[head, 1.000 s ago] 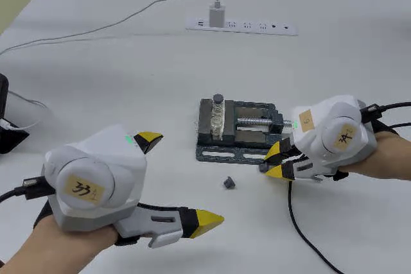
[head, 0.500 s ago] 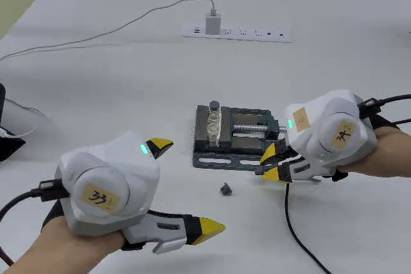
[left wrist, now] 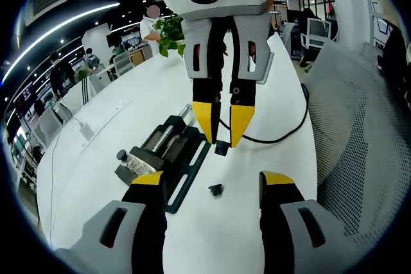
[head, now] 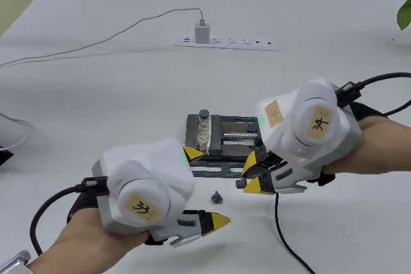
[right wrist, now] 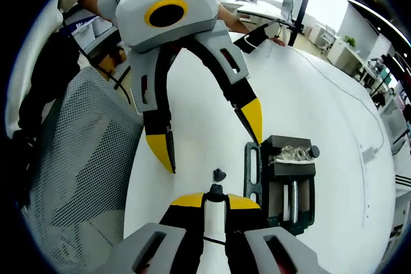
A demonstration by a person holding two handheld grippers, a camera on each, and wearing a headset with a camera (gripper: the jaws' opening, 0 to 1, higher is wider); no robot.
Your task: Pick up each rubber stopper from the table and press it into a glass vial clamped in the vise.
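Observation:
A dark vise (head: 239, 142) stands mid-table and clamps clear glass vials (head: 203, 135); the farthest vial carries a dark stopper (head: 204, 114). One loose rubber stopper (head: 216, 196) lies on the table in front of the vise (left wrist: 168, 147), also seen in the gripper views (left wrist: 216, 188) (right wrist: 219, 174). My right gripper (head: 246, 178) hovers just right of it, shut on another small dark stopper (left wrist: 221, 149) (right wrist: 215, 190). My left gripper (head: 205, 187) is open, its jaws standing on either side of the loose stopper. The two grippers face each other (left wrist: 223, 134) (right wrist: 212, 142).
A white power strip (head: 228, 43) with a plugged charger (head: 202, 32) and its white cable lies at the back of the table. A black cable (head: 282, 235) trails from the right gripper toward the front edge. A green leaf (head: 404, 14) shows at far right.
My left gripper has moved right, toward the vise and the loose stopper. My right gripper has drifted slightly left with its stopper. The head camera has shifted too.

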